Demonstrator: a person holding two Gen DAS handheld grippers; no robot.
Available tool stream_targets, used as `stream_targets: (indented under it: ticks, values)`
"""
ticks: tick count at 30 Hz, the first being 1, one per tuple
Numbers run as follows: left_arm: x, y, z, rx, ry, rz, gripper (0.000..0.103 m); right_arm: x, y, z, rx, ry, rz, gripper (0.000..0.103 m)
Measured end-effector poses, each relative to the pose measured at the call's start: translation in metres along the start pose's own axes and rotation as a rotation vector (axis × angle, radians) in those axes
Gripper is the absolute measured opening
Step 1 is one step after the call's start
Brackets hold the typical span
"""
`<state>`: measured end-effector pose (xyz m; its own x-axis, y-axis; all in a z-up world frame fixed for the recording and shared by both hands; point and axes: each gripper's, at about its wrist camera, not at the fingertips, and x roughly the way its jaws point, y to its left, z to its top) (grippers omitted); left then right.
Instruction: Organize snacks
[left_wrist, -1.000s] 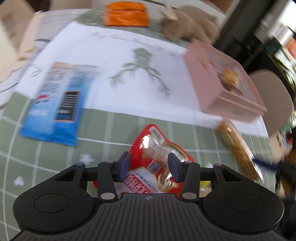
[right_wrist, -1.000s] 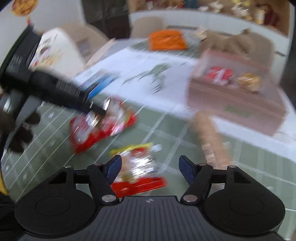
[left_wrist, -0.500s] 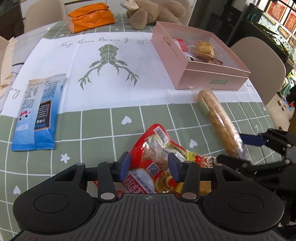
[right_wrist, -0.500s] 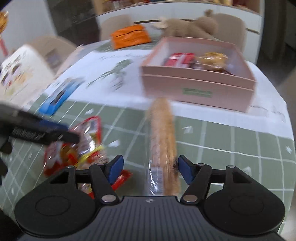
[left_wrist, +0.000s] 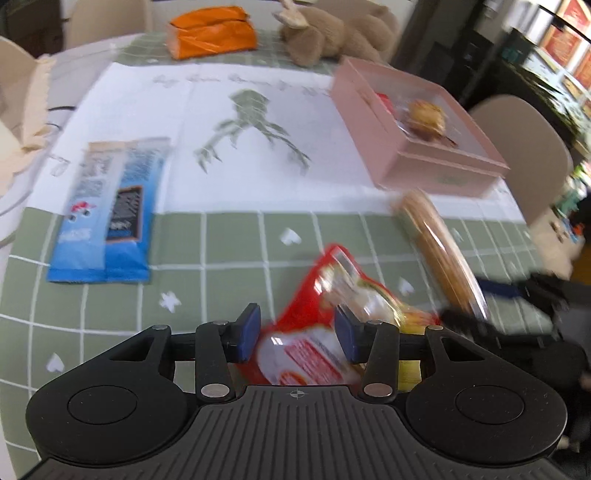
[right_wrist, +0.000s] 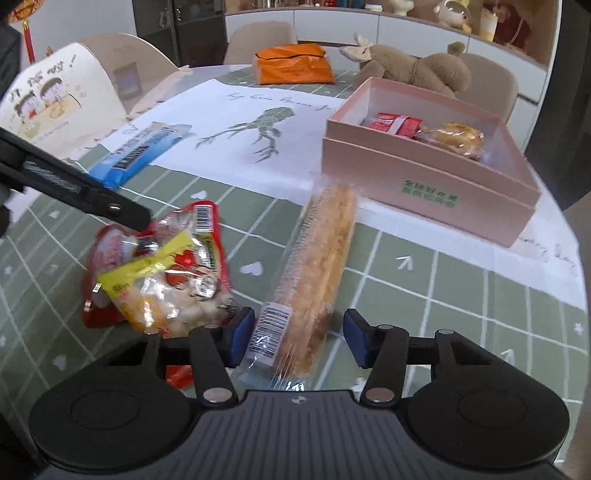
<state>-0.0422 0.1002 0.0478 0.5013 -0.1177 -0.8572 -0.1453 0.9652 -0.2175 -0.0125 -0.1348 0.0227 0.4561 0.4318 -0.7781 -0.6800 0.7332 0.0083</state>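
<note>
The long wrapped biscuit stick (right_wrist: 319, 266) lies flat on the green checked surface (right_wrist: 461, 295), just short of the pink box (right_wrist: 424, 192) that already holds a red packet (right_wrist: 395, 124) and a wrapped bun (right_wrist: 454, 138). In the right wrist view its long axis runs from about 6 o'clock up toward 12 to 1 o'clock, so the far end points at the box's near wall and the barcoded near end sits between the right tongs (right_wrist: 299, 338). Those jaws have just been closing with the stick between them. The left pad looks to be at the wrapper's edge, while a clear gap shows between the stick and the right pad, so the grip is not yet made.

At about 9 o'clock from the stick lies a small heap of pouches: a red pouch (left_wrist: 332, 306) with a yellow-topped pouch (right_wrist: 162, 280) over part of it. The left tongs (left_wrist: 297, 334) are set over the red pouch, which shows between the blue pads. The blur hides whether the pads press on it, so their state cannot be told.

The right hand is plainly the nearer one to the stick, and its jaws already sit across the short width, square to the long axis. The coming move likely turns on finishing the squeeze there, then carrying the stick toward 12 o'clock over the box's wall.

Farther out, a blue packet (left_wrist: 107, 210) lies at 10 o'clock on the white mat (left_wrist: 177, 122).
</note>
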Motion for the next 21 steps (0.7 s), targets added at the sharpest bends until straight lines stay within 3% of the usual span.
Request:
stream_targets:
  ticks: [5, 11, 13, 15, 21]
  values:
    - [0.002, -0.016, -0.011, 0.103, 0.029, 0.015, 0.049, 0.0, -0.006, 0.003, -0.005, -0.008, -0.093, 0.053]
    - [0.015, -0.037, -0.012, 0.195, 0.047, 0.029, 0.059, -0.014, -0.008, 0.006, 0.018, -0.035, -0.014, 0.058]
    - [0.017, -0.035, -0.008, 0.163, 0.043, 0.019, 0.059, -0.021, -0.005, 0.008, 0.011, -0.052, 0.037, 0.065]
    - [0.017, -0.028, -0.005, 0.112, 0.041, -0.004, 0.056, -0.026, 0.004, 0.009, -0.022, -0.067, 0.072, 0.066]
    - [0.019, 0.007, 0.002, -0.095, 0.021, -0.079, 0.053, -0.015, 0.036, 0.004, -0.14, -0.038, 0.081, 0.066]
